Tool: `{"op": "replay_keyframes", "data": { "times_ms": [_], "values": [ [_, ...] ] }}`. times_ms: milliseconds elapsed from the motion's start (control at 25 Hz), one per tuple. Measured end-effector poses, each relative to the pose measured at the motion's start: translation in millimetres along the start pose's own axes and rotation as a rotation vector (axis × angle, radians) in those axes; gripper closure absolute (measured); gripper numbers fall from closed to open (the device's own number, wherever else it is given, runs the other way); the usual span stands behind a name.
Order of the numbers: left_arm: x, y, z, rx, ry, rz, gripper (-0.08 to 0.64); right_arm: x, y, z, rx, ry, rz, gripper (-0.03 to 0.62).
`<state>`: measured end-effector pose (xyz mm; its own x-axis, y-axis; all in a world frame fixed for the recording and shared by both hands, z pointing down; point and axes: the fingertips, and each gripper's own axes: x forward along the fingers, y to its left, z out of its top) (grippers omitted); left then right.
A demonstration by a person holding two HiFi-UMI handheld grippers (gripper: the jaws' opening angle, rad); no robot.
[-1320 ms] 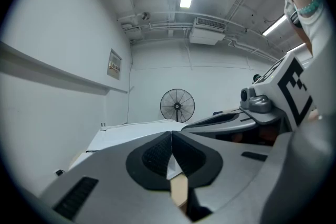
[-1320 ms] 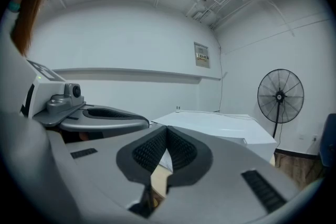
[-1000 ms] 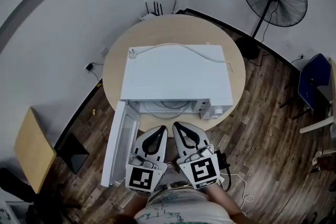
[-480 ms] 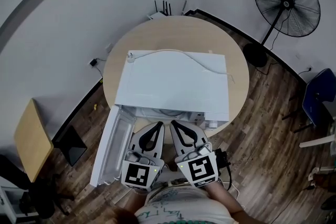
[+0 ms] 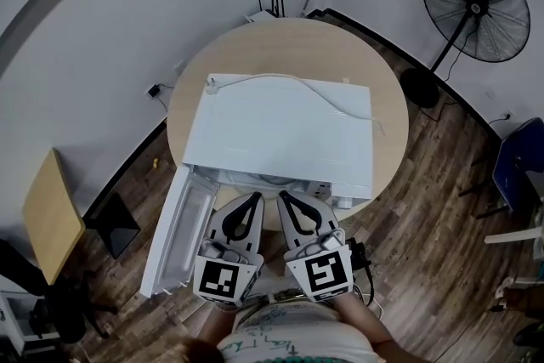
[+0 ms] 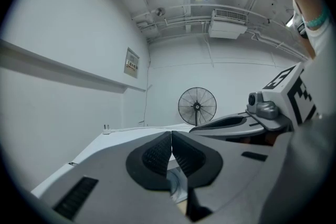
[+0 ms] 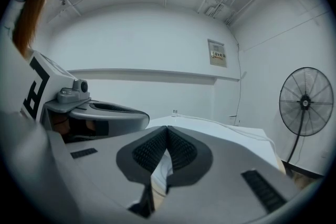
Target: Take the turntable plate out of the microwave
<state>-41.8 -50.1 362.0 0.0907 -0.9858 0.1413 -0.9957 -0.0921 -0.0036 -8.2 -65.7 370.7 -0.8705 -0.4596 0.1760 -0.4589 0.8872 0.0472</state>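
Just before the white boxy microwave [image 5: 280, 127], side by side
Grey left gripper [image 5: 254, 198] and grey right gripper [image 5: 286, 198] aim at its opening, jaws shut tight, empty; white door [image 5: 178, 238] hangs open alongside.

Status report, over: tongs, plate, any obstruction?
Left tongs and right tongs shut, empty, at microwave mouth. Door swung open. Plate not yet out, hidden from above. Nothing seen blocking.

Left tongs [image 5: 252, 200], right tongs [image 5: 286, 198] — closed, side by side.
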Motion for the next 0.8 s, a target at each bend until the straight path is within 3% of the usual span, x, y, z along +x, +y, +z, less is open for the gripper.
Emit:
{"op": "replay_keyframes", "data": {
  "times_ms": [320, 600, 800],
  "values": [
    [0.2, 40.8, -4.4, 0.007, 0.0, -0.048, 0.545, 33.1, 12.4, -0.4, 0.04, 0.013, -0.066, 0.601],
    [4.6, 63.5, -7.6, 0.012, -0.003, -0.158, 0.545, 59.5, 23.4, 0.9, 0.068, 0.028, -0.131, 0.601],
    [7.0, 73.4, -12.1, 0.009, 0.007, -0.191, 0.545, 69.5, 26.3, -1.0, 0.065, 0.046, -0.167, 0.601]
  ]
}}
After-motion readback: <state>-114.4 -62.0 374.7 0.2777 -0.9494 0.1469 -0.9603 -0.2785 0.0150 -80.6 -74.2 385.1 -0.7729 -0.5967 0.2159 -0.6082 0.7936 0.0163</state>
